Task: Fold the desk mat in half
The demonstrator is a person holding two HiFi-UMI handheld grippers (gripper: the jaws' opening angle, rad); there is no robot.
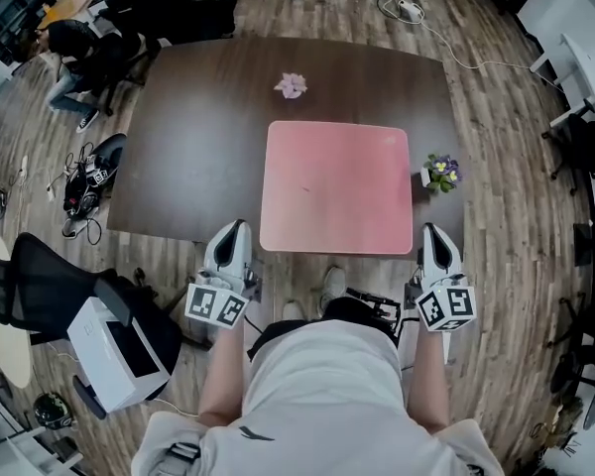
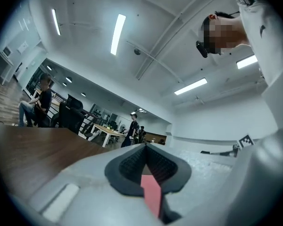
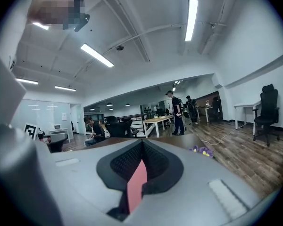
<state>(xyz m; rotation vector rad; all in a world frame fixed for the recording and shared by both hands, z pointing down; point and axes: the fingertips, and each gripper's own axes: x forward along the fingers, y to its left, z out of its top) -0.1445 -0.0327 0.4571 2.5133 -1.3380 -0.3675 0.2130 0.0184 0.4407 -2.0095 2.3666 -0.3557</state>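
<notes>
The desk mat (image 1: 337, 186) is seen lying flat on the dark table (image 1: 198, 147), and it stretches away towards the far side from both claws; its near edge runs left to right between them, at the table's near edge. The left claw (image 1: 231, 234) is placed at the near left corner and the right claw (image 1: 432, 232) at the near right corner, so each corner is served by the hand on its own side and neither hand need cross over. The mat looks close to square from above, so a long axis cannot be told with confidence; the crease is judged to run left to right across the middle, with the near edge to be carried up and over to the far edge.

In the left gripper view the left claw (image 2: 146, 149) is closed tight, and a thin strip of the desk mat (image 2: 152, 192) is pinched between its dark pads; in the right gripper view the right claw (image 3: 142, 146) is likewise closed, with a strip of the desk mat (image 3: 137, 185) clamped between its pads; no gap is seen in either.

A small flower pot (image 1: 439, 172) stands just beside the mat's right edge, and it is judged to be at risk of a knock if the right corner is swung wide; a pink flower (image 1: 291, 85) lies beyond the far edge, apart from the mat.
</notes>
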